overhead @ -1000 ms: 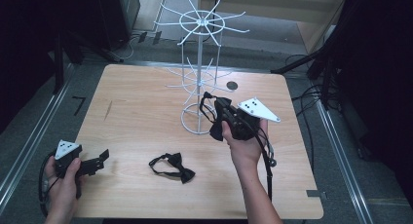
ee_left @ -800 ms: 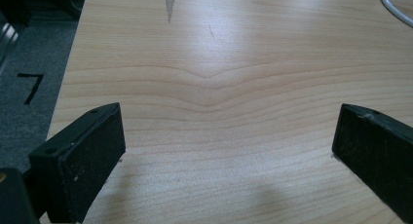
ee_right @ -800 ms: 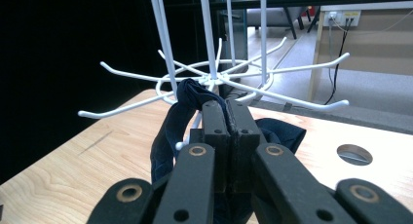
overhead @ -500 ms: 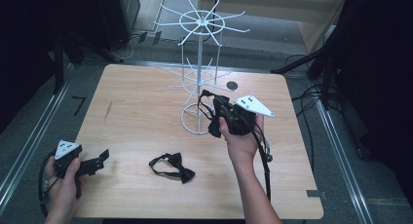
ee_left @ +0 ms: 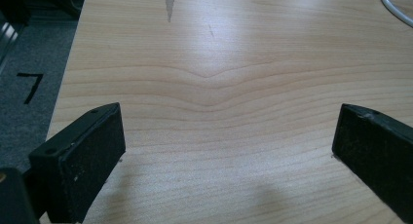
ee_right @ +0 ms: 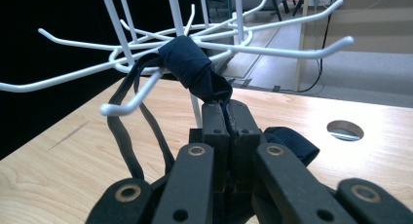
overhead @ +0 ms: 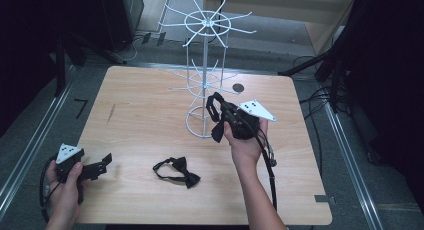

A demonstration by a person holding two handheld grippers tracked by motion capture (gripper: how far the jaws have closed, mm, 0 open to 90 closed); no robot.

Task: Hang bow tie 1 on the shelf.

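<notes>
Right gripper view: my right gripper (ee_right: 225, 118) has its jaws pressed together on the cloth of a dark bow tie (ee_right: 192, 70), whose knot sits right against a white hook (ee_right: 131, 100) of the lower ring of the wire rack (ee_right: 175, 9); the strap loop (ee_right: 127, 131) hangs down to the left of the jaws. Since a second ago this hand has sunk a little and edged in toward the rack's pole, so I judge the strap is close to being hung on that hook, though I cannot tell whether it is already caught. In the high view my left gripper (overhead: 102, 163) rests near the table's (overhead: 150, 105) front left corner, jaws spread with nothing between them, unmoved. I count two bow ties: the one I pinch, and a second bow tie (overhead: 177, 171) lying flat on the table between my hands. One rack, two tiers of hooks, two grippers.
</notes>
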